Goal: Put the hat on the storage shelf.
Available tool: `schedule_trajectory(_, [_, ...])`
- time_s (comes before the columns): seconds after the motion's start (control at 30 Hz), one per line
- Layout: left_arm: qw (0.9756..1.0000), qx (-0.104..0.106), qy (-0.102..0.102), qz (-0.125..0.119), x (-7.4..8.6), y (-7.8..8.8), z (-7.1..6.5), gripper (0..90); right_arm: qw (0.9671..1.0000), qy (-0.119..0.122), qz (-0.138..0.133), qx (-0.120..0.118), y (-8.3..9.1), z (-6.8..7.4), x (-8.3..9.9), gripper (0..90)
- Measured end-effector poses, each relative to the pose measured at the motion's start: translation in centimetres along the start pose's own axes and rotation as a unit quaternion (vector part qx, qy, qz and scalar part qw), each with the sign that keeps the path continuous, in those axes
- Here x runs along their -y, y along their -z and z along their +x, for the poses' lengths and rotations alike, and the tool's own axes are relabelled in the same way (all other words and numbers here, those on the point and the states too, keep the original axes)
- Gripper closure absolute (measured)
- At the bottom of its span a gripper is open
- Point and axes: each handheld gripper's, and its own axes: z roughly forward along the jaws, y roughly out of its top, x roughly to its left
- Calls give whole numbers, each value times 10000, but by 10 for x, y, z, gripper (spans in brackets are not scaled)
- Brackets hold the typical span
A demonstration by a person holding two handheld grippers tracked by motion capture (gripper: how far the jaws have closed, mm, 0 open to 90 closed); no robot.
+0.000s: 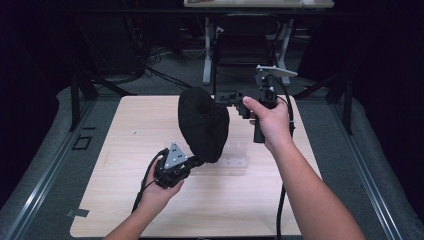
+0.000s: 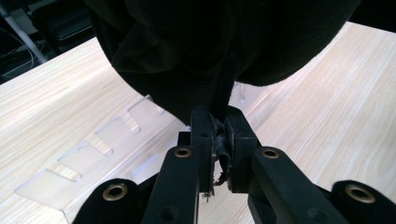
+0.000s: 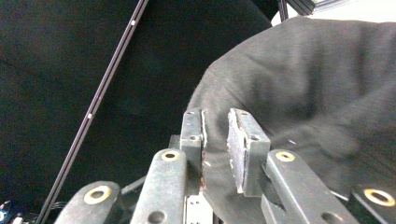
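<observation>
cloth (image 1: 202, 125): black, soft, light, limp, hangs mid-table over clear rack (image 1: 235, 159) | left gripper (image 1: 196, 162) clamped on its near hem | right gripper (image 1: 226, 98) jaws apart, cloth between, loose | I'd grip hems only

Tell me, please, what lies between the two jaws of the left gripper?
A bunched edge of the black cloth bag lies there. In the left gripper view the left gripper has its jaws pressed shut on that fabric, above the clear plastic rack on the table.
</observation>
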Motion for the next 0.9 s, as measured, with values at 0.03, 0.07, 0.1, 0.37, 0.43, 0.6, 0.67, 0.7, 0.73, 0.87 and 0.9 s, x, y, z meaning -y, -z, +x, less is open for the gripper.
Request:
schedule_trajectory(0.03, [10000, -16, -7, 22, 1, 0, 0, 849, 10000, -17, -9, -22, 1, -2, 0, 758])
schedule_trajectory(0.07, [10000, -37, -30, 62, 2, 0, 1, 850, 10000, -26, 1, -24, 1, -3, 1, 758])
schedule_trajectory(0.1, [10000, -39, -17, 80, 4, 0, 2, 850, 10000, -41, -12, -6, 2, -4, 1, 758])
schedule_trajectory(0.37, [9995, 0, -11, 318, 30, -7, 9, 847, 9999, -104, -39, 52, 8, -14, 3, 756])
schedule_trajectory(0.43, [9996, -99, 75, 270, 35, -6, 9, 846, 9999, -72, -21, 82, 10, -15, 4, 753])
schedule_trajectory(0.6, [9990, -46, 378, 253, 41, -5, 13, 836, 9992, 128, -13, 376, 17, -16, 7, 736])
schedule_trajectory(0.67, [9988, -72, 395, 288, 42, -4, 15, 816, 9988, 190, -18, 451, 19, -16, 10, 731])
schedule_trajectory(0.7, [9952, -77, 941, 248, 44, -4, 7, 791, 9984, 220, -18, 525, 20, -17, 12, 726])
schedule_trajectory(0.73, [9984, -103, 451, 318, 43, -2, 14, 772, 9978, 262, -12, 617, 21, -18, 14, 722])
schedule_trajectory(0.87, [9986, -174, 350, 356, 47, 4, 18, 681, 9933, 486, 23, 1045, 26, -20, 22, 695])
schedule_trajectory(0.9, [9986, -177, 350, 360, 48, 6, 19, 657, 9921, 526, 34, 1142, 28, -20, 25, 688])
